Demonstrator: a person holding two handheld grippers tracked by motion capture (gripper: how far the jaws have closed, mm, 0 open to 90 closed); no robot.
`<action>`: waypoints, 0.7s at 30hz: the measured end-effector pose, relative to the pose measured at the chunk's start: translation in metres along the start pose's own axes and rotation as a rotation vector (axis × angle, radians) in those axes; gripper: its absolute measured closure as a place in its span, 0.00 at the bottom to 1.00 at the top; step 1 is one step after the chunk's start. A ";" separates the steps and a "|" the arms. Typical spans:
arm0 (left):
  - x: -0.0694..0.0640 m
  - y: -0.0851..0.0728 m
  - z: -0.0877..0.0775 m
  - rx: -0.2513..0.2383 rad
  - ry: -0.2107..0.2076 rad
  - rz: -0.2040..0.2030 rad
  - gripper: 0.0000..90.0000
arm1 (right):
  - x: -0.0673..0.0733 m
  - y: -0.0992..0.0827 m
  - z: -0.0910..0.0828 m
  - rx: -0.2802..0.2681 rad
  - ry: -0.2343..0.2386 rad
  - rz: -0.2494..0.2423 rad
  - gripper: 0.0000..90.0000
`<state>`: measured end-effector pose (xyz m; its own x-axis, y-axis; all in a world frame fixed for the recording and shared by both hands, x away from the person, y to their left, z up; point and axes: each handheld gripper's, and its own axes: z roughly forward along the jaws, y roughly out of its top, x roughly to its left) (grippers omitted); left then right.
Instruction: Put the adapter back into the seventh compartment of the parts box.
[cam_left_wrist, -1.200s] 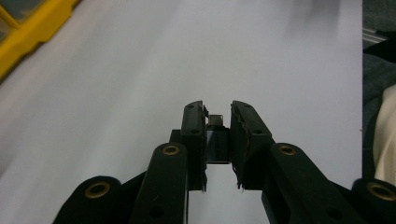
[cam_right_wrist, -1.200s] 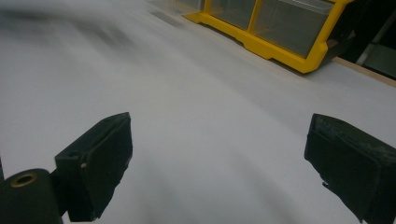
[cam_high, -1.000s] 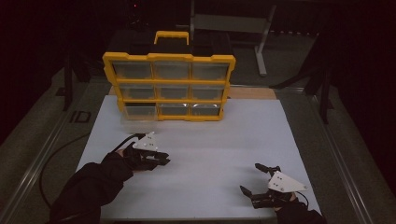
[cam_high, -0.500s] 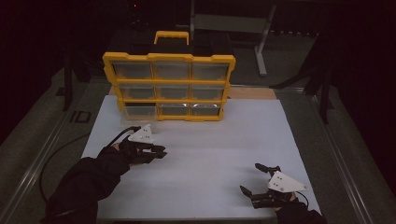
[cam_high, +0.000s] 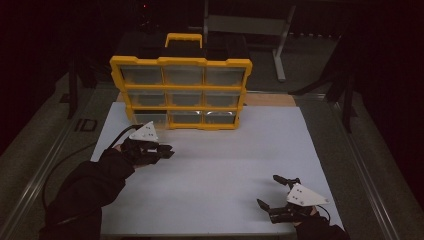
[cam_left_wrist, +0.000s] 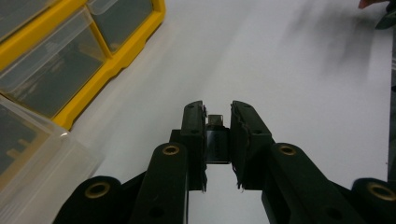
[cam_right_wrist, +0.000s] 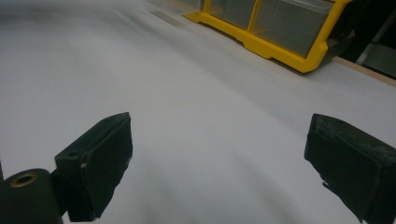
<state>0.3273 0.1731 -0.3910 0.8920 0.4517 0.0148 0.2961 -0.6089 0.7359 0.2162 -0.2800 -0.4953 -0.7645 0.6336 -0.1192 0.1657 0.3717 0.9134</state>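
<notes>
My left gripper (cam_high: 167, 150) has drawn back from the yellow drawer organizer (cam_high: 181, 93), pinching a small dark part (cam_left_wrist: 215, 138); the right gripper (cam_high: 279, 192) rests wide open.

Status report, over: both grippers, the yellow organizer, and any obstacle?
Left gripper shut on a small dark piece. Right gripper open, nothing held. Yellow organizer upright at the white mat back edge, bottom-left drawer pulled out. No obstacle seen.
</notes>
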 end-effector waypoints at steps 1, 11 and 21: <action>0.000 0.000 0.000 0.000 0.000 0.000 0.84 | 0.000 0.000 0.000 0.000 0.000 0.000 0.09; 0.020 0.004 -0.009 -0.017 0.046 -0.049 0.84 | 0.000 0.000 0.000 -0.001 0.000 0.003 0.09; 0.036 0.010 -0.018 -0.038 0.101 -0.088 0.84 | 0.000 0.000 0.000 0.001 0.001 0.002 0.09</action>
<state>0.3563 0.1953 -0.3713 0.8238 0.5666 0.0161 0.3565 -0.5400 0.7624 0.2164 -0.2798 -0.4958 -0.7646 0.6338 -0.1168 0.1680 0.3711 0.9133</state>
